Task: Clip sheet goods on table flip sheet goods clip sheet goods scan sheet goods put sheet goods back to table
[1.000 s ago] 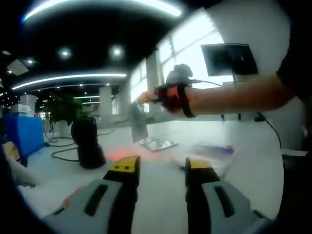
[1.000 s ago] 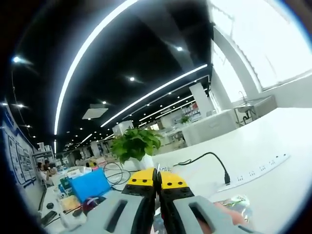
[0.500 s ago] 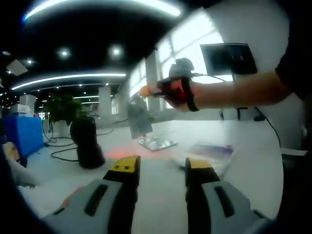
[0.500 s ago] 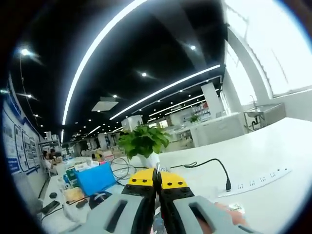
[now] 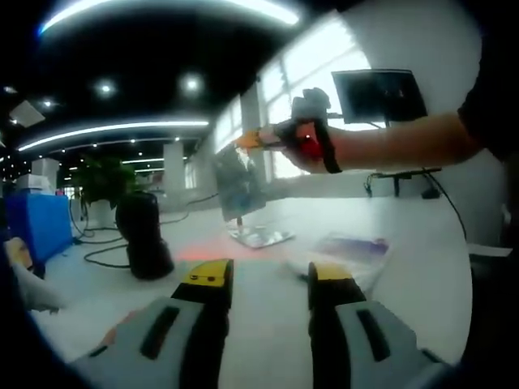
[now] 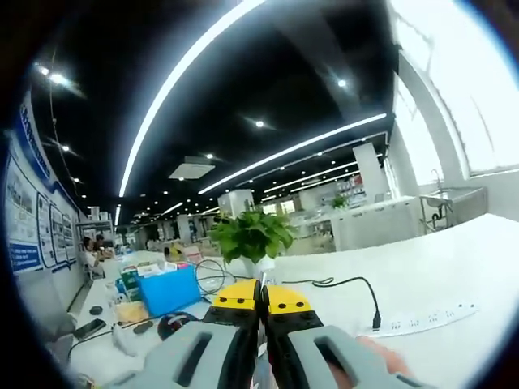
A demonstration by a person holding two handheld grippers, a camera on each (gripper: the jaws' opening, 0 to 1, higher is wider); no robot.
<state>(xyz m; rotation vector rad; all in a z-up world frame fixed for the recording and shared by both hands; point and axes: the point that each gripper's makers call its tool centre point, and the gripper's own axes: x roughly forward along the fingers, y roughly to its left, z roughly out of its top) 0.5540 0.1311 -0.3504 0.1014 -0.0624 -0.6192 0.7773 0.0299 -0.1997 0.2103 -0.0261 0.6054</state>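
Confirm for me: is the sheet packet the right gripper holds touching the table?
Apart. In the left gripper view, the sheet packet hangs from the right gripper, with a visible gap above the table.

A black monitor (image 5: 381, 96) stands at two o'clock in the left gripper view, against a bright window (image 5: 304, 73). A potted plant (image 5: 101, 188) sits at nine o'clock, a blue box (image 5: 36, 223) just beside it toward the edge, with black cables (image 5: 105, 251) trailing over the white table (image 5: 268, 324). In the right gripper view, a leafy plant (image 6: 253, 237) rises at the centre, a blue box (image 6: 169, 290) at seven o'clock, a white power strip (image 6: 426, 318) at four o'clock with a black cable (image 6: 349, 285) plugged in.
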